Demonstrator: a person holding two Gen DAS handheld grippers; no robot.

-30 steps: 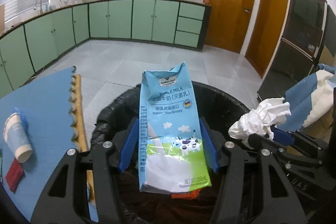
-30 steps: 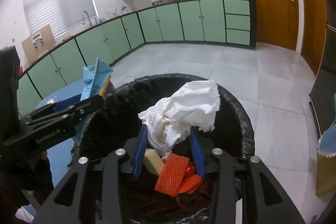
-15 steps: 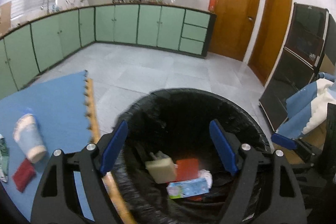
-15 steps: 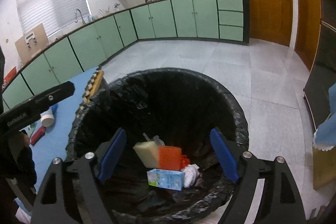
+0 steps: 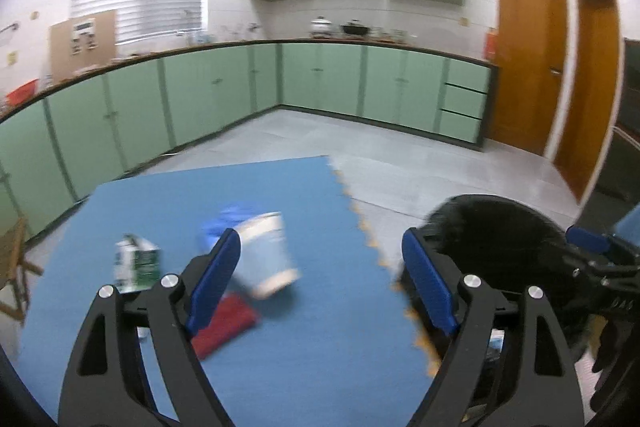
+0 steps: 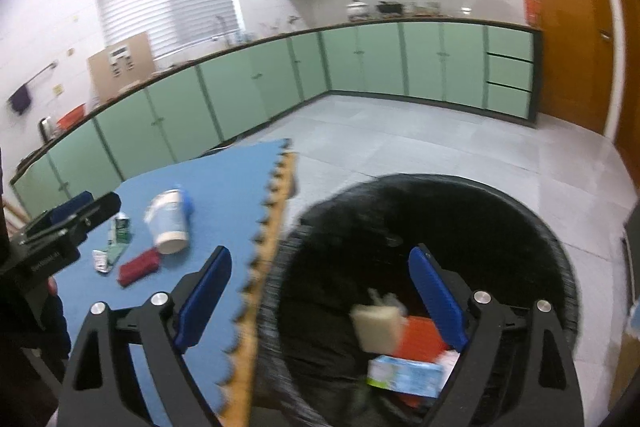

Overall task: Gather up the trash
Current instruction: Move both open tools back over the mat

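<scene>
My left gripper [image 5: 320, 247] hangs over the blue mat [image 5: 328, 339], its jaws opening with nothing between them. A tipped paper cup [image 5: 268, 251], a small green carton [image 5: 138, 263] and a flat red piece [image 5: 226, 323] lie on the mat just ahead of it. My right gripper [image 6: 320, 259] is above the left rim of the black-lined trash bin [image 6: 520, 219], its jaws also opening and empty. Inside the bin lie the blue milk carton [image 6: 404, 375], a pale sponge [image 6: 378, 327] and an orange piece [image 6: 424, 335].
A crumpled wrapper [image 6: 102, 259] lies on the mat beside the red piece [image 6: 138, 267]. The mat's toothed edge [image 6: 264, 251] runs next to the bin. Green cabinets [image 5: 320, 83] line the far walls across grey floor tiles, with wooden doors [image 5: 528, 67] at the right.
Both grippers opened and dropped the milk carton and the white tissue wad into the bin. Both then swung left, the left one from the bin to over the mat.
</scene>
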